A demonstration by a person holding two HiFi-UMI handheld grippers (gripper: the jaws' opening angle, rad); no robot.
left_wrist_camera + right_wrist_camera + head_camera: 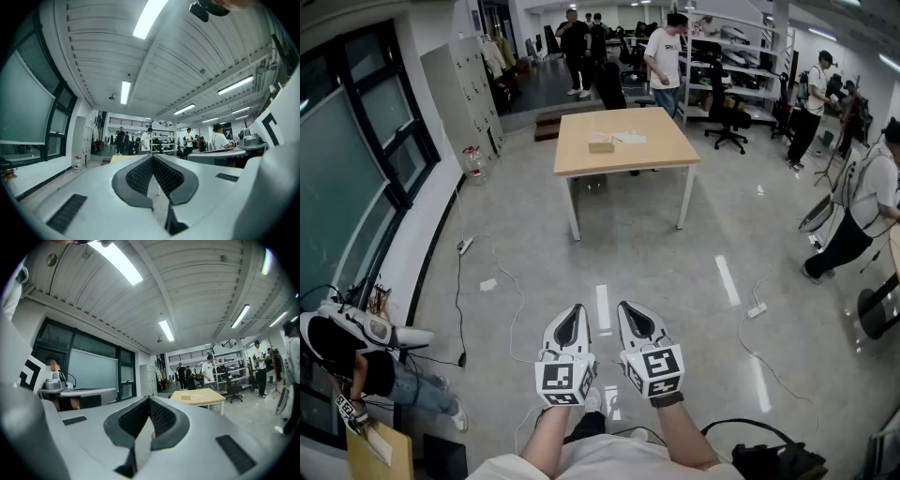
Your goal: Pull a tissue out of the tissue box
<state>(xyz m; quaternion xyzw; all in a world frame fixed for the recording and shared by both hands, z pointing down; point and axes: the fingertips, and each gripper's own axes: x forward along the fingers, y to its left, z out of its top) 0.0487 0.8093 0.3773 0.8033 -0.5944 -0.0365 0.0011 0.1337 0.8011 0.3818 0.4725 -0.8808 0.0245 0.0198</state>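
The tan tissue box (601,143) sits on a light wooden table (656,155) far across the room, with a white sheet (629,138) lying beside it. Both grippers are held level side by side close to the person's body, well short of the table. The left gripper (573,319) has its jaws closed tip to tip with nothing between them, as the left gripper view (153,157) also shows. The right gripper (630,314) is shut and empty too (149,399). In the right gripper view the tissue box (186,397) and the table (201,399) appear small, ahead and to the right.
Grey polished floor lies between me and the table. Cables and a power strip (757,309) run across it. Grey lockers (469,94) line the left wall. Several people stand behind the table and at the right (862,211). Office chairs (727,117) and shelves stand at the back.
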